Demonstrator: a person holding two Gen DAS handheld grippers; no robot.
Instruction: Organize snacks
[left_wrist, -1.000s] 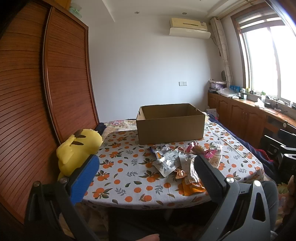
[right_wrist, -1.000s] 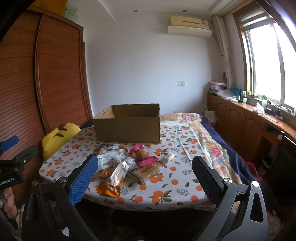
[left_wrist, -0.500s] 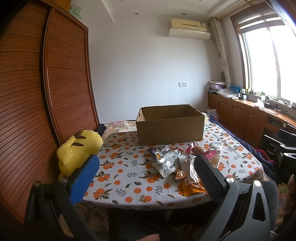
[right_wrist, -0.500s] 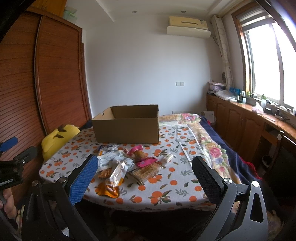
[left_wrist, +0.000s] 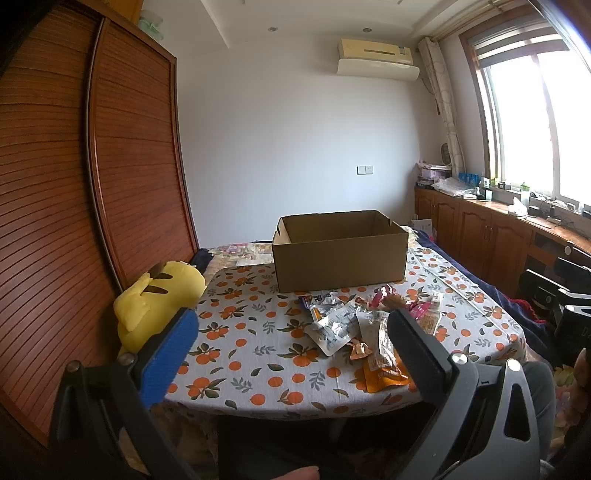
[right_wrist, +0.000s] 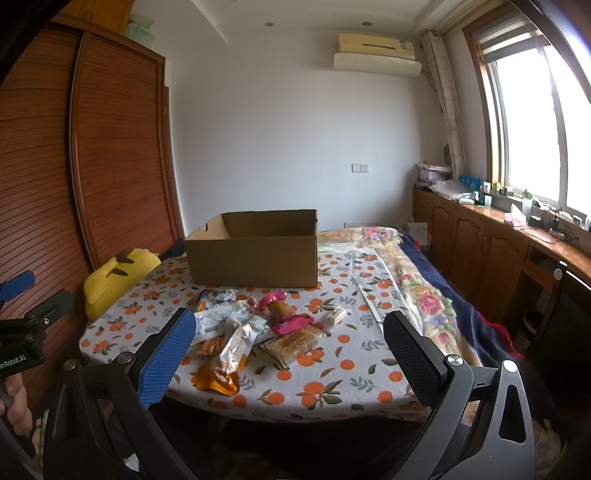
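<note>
Two grippers hover short of the bench (right_wrist: 343, 373), both with fingers spread wide apart and nothing between them. In the right wrist view, the left gripper (right_wrist: 22, 325) shows at 9 o'clock, gripped from below by a hand (right_wrist: 14, 402). From the left wrist view, the left gripper (left_wrist: 291, 350) frames the near bench edge; a yellow plush toy (left_wrist: 159, 299) sits at 10 o'clock off the bench's left edge, against the wooden wardrobe (left_wrist: 74, 203). An open cardboard box (left_wrist: 340, 254) stands at 12 o'clock on the orange-patterned cloth. The snack pile (left_wrist: 365, 328) lies just in front of the box, toward 2 o'clock. In the right wrist view, the right gripper (right_wrist: 291, 350) has the snack pile (right_wrist: 258, 332) at 12 o'clock between its fingers, and the box (right_wrist: 255, 254) beyond it. A flowered blanket (right_wrist: 424, 295) runs along the right side at 2 o'clock.
</note>
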